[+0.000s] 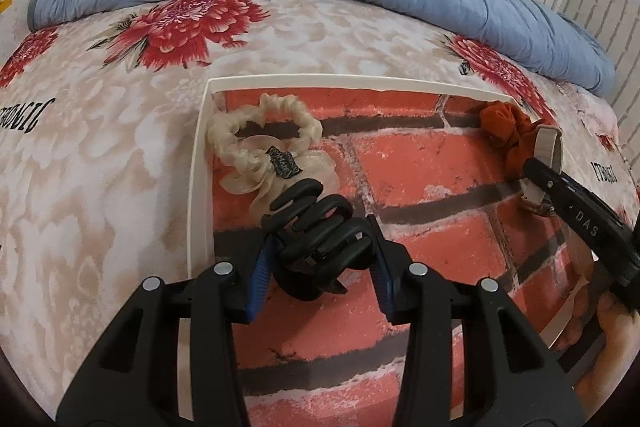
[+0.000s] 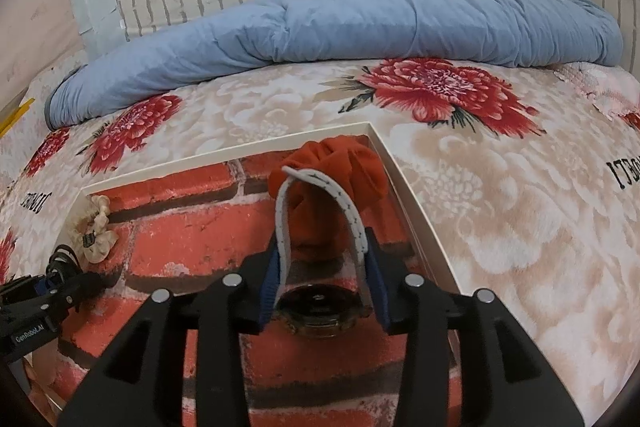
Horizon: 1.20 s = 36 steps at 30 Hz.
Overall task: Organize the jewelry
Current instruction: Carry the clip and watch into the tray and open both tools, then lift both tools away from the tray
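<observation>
Tray (image 1: 202,163): shallow, white-rimmed, floor printed as red brick.
Black claw clip (image 1: 316,239): matte, teeth interlocked, lying near the tray's left wall.
Cream scrunchie (image 1: 260,143): ruffled ring with a dark tag, far left corner, touching the clip.
Rust-orange scrunchie (image 2: 340,183): bunched in the far right corner.
Watch (image 2: 316,311): round dark case, pale perforated strap looped upward, apparently resting against the orange scrunchie.
</observation>
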{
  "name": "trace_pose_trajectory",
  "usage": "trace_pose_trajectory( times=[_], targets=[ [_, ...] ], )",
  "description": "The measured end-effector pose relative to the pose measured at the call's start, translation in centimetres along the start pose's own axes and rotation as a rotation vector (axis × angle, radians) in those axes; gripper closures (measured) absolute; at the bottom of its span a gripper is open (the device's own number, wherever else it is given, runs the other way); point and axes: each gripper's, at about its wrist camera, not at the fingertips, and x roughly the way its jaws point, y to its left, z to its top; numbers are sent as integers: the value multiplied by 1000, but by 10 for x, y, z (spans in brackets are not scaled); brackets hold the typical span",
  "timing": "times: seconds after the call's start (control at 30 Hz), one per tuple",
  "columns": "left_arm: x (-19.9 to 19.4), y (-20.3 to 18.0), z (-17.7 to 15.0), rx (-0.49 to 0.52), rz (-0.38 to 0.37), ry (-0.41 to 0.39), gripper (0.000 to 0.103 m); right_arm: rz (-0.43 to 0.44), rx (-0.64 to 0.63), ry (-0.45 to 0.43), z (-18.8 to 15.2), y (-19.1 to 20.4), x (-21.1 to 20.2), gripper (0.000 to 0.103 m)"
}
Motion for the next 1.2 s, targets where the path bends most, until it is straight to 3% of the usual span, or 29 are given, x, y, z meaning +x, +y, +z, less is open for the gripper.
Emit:
trace_pose_trajectory(
  times=[0.07,0.17,0.27,0.3,0.37,0.43,0.53,0.77,0.9,1.2],
  targets=[
    [1,-2,-1,15,8,3,59,5,7,3,0,-1,0,58],
    [-1,-4,-1,19,8,-4,43,7,9,8,0,-1,-1,52],
    [-5,-4,-1,16,10,-19,38,18,12,12,0,-1,-3,44],
    [-7,-3,-1,13,7,-25,33,20,10,6,0,0,-7,34],
    [-14,-3,0,6,-4,-46,24,7,-6,-12,1,2,-14,29],
    [-22,-4,0,6,-9,-74,14,-6,-22,-24,1,5,-23,18],
    [-37,-7,1,14,-12,-119,9,-10,-29,-51,0,5,-39,13],
    [-84,-11,-1,21,-59,-220,5,4,18,-125,3,-1,-83,11],
    [-112,-19,-8,64,-44,-255,5,-14,8,-127,0,1,-111,10],
    [-165,-18,-54,65,-10,-278,5,-58,-6,-149,-46,0,-180,10]
  ],
)
